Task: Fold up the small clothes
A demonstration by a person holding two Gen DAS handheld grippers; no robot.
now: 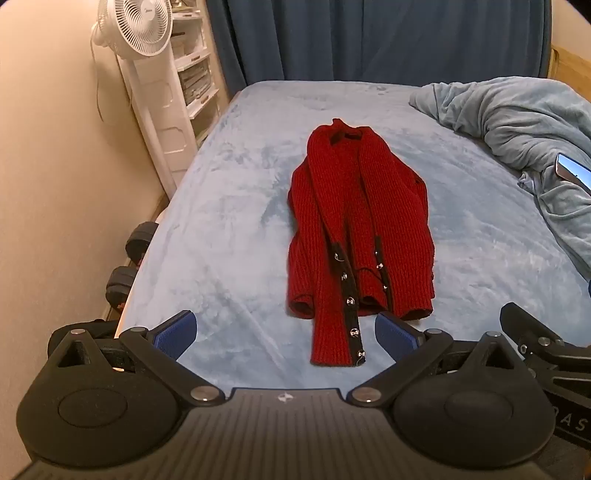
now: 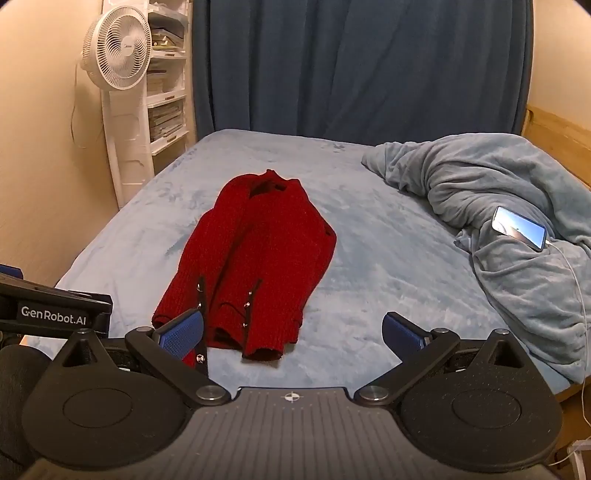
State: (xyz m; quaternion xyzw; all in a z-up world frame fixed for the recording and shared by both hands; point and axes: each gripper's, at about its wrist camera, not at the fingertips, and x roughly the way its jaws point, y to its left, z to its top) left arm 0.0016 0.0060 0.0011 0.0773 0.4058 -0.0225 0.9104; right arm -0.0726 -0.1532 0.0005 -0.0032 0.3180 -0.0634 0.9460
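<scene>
Left wrist view showed a red ribbed-knit cardigan (image 1: 354, 225) lying lengthwise mid-bed (image 1: 229, 229), sleeves already laid inward, one black-trimmed buttoned cuff nearest. Both the left claw (image 1: 284, 332) and right claw (image 2: 291, 332) hung released, grasping nothing. Next, probably: pinch the near hem and fold it toward the collar.

The ribbed knit cardigan (image 1: 354, 221) in front of me is deep red with black button bands and silver buttons. The plush bed cover (image 1: 229, 229) is pale blue, the crumpled fleece blanket (image 2: 491, 192) a greyer blue, the pleated curtain (image 2: 351, 62) dark blue. My left tool (image 1: 284, 332) and right tool (image 2: 291, 332) are black with blue ridged pads (image 2: 183, 334). The slatted plastic fan (image 1: 142, 24) is white.
</scene>
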